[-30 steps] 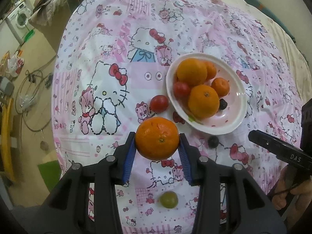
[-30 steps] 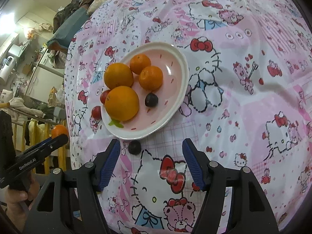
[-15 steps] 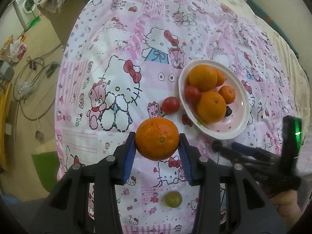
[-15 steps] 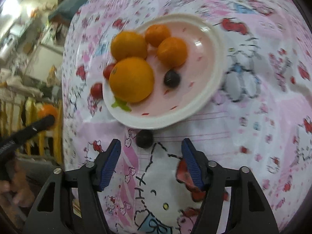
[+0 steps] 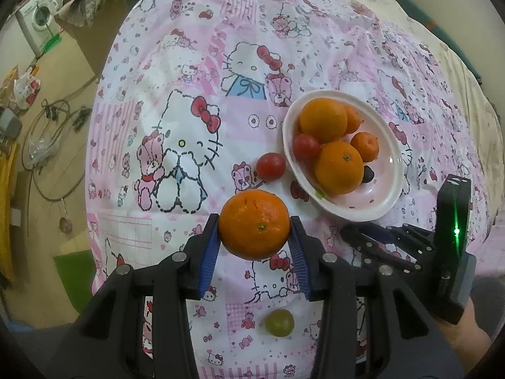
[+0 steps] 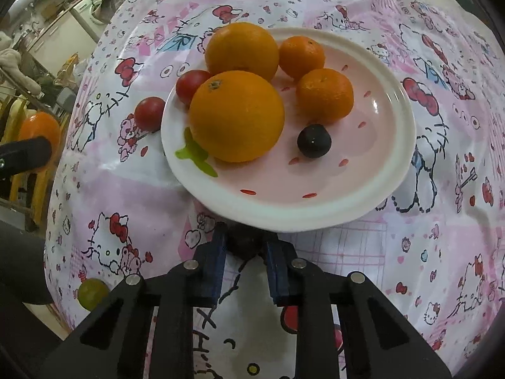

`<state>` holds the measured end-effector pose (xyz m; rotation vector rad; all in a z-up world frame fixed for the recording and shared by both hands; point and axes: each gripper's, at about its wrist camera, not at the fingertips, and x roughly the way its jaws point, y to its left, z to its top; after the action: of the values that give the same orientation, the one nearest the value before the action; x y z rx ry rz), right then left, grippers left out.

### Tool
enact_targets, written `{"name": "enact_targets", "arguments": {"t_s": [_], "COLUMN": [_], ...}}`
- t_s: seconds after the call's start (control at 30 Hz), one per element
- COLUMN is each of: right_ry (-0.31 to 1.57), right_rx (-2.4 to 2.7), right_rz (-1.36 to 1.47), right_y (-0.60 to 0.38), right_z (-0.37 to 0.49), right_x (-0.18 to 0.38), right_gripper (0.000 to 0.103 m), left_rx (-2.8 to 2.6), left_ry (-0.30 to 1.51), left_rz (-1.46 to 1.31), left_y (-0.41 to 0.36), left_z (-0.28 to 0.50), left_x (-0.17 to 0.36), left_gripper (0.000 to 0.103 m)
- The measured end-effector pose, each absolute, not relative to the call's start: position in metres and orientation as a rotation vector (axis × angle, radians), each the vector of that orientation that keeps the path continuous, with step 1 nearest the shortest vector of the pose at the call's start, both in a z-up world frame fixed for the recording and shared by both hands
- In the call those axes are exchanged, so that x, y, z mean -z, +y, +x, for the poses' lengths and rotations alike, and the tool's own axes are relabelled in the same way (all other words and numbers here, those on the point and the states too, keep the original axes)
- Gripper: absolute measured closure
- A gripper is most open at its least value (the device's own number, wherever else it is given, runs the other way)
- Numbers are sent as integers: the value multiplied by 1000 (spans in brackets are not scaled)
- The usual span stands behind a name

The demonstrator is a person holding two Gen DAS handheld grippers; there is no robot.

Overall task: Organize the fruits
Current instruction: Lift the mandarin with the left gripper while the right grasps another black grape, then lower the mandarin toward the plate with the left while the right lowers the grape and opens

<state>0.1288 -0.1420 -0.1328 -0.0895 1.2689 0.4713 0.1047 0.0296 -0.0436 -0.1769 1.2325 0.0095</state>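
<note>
In the left wrist view my left gripper (image 5: 254,221) is shut on a large orange (image 5: 252,211), held above the pink cartoon tablecloth. To its right the white plate (image 5: 391,189) holds two big oranges, two small mandarins, a red tomato and a dark grape. In the right wrist view my right gripper (image 6: 245,237) is shut on a dark grape (image 6: 244,246) lying against the near rim of the plate (image 6: 363,202). On the cloth lie a red tomato (image 5: 270,166) just left of the plate and a green grape (image 5: 279,322) near the table's front edge.
The round table's edge curves down on the left, with the floor (image 5: 47,158), cables and a washing machine (image 5: 39,22) beyond. A person's hand (image 5: 467,341) holds the right gripper's handle at the lower right of the left wrist view.
My right gripper came down and in toward the plate's near rim, and its jaws went from wide open to shut on the dark grape. The left gripper kept still with the orange.
</note>
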Motion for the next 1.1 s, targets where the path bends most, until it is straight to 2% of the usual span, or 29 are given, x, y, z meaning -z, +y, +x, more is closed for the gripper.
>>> {"name": "enact_targets", "arguments": {"t_s": [0.4, 1.1], "right_ry": [1259, 1050], "right_rx": [-547, -450], "right_rz": [9, 313], "right_y": [-171, -278], "right_z": [101, 111], "right_x": [112, 41], "right_gripper": [80, 80], "left_rx": [-46, 1], "left_ry": [1235, 1162], "left_rz": [-170, -48], "left_y": [22, -35], "left_z": [110, 126], "left_x": [49, 44], "left_gripper": [65, 65]}}
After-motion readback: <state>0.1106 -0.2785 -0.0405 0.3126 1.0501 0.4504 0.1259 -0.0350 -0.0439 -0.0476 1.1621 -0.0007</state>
